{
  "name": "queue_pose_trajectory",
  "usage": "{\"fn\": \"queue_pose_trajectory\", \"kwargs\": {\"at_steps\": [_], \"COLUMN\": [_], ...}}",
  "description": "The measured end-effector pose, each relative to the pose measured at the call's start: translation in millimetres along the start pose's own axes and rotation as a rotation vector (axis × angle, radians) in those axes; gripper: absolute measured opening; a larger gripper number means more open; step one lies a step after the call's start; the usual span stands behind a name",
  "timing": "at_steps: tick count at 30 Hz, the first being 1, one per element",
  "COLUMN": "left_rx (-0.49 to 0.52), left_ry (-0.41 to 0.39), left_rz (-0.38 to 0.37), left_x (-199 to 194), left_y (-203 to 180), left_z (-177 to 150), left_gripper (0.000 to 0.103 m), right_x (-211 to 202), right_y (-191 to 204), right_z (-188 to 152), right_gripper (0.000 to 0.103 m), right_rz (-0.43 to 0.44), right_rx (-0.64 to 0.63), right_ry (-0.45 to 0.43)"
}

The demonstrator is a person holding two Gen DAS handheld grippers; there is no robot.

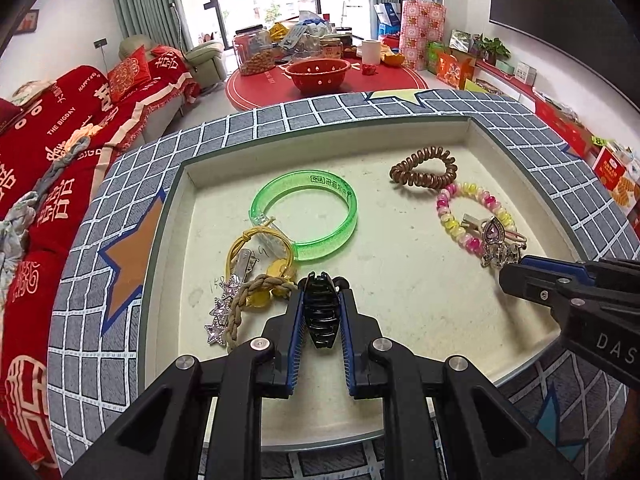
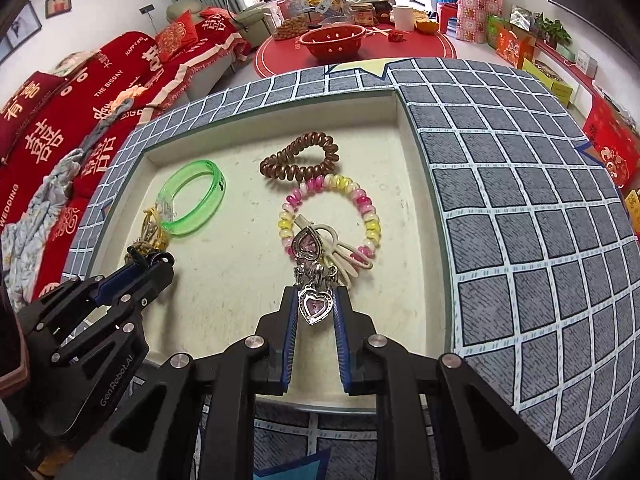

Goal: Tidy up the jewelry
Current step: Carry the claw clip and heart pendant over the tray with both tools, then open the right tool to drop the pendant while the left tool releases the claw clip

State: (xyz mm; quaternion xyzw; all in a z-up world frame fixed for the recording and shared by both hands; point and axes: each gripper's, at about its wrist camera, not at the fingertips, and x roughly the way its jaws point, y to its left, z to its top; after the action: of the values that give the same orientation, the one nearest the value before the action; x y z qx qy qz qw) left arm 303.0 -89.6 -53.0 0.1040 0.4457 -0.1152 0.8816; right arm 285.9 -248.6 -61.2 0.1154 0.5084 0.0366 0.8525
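Living room behind, grid-patterned cloth around a shallow cream tray (image 1: 176,240). Left hand-held gripper (image 1: 320,304) clamps a black claw clip (image 1: 320,312), low over the tray. Right hand-held gripper (image 2: 316,300) pinches a heart-shaped rhinestone hair clip (image 2: 314,305). Just ahead of it: pink-yellow spiral hair tie (image 2: 370,216), brown coil tie (image 2: 300,160) beyond. Green bangle (image 1: 316,216) ahead of left gripper, yellow hair ties (image 1: 264,264) to its left.
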Motion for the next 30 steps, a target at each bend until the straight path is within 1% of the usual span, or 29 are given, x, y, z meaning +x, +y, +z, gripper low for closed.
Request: {"fn": "queue_pose_trajectory", "kwargs": {"at_steps": [6,11,14,17,18,19,20,26,28,30], "left_rx": [0.017,0.023,-0.005,-0.01,-0.013,-0.016,-0.017,-0.014,-0.01,-0.007], "left_ry": [0.007,0.01,-0.012,-0.009,-0.007,-0.004,-0.004,-0.02,-0.024,-0.03], "left_rz": [0.016,0.016,-0.001,0.002,0.003,0.004,0.006,0.014,0.022,0.04], "left_x": [1,1,-6,-6,-6,-6,-6,-10,-11,-12], "left_y": [-4,-4,0,2,2,3,3,4,3,2], "left_z": [0,0,0,1,1,1,2,4,4,4], "left_gripper": [0.03,0.03,0.03,0.03,0.03,0.03,0.03,0.03,0.031,0.031], "right_x": [3,2,1,-1,-2,-3,-4,-19,-24,-29], "right_y": [5,3,2,2,2,3,3,-3,-6,-8], "right_z": [-2,-3,-3,-2,-2,-2,-1,2,2,2], "right_gripper": [0.02,0.02,0.024,0.033,0.04,0.049,0.051,0.053,0.057,0.059], "right_rz": [-0.03,-0.023,0.0,0.018,0.021,0.019,0.019,0.058,0.065,0.066], "right_rx": [-0.019,-0.013,-0.004,-0.001,-0.001,0.0,0.002,0.047,0.063,0.071], "right_ry": [-0.003,0.003,0.006,0.002,-0.003,-0.006,-0.012,-0.036,-0.048,-0.056]}}
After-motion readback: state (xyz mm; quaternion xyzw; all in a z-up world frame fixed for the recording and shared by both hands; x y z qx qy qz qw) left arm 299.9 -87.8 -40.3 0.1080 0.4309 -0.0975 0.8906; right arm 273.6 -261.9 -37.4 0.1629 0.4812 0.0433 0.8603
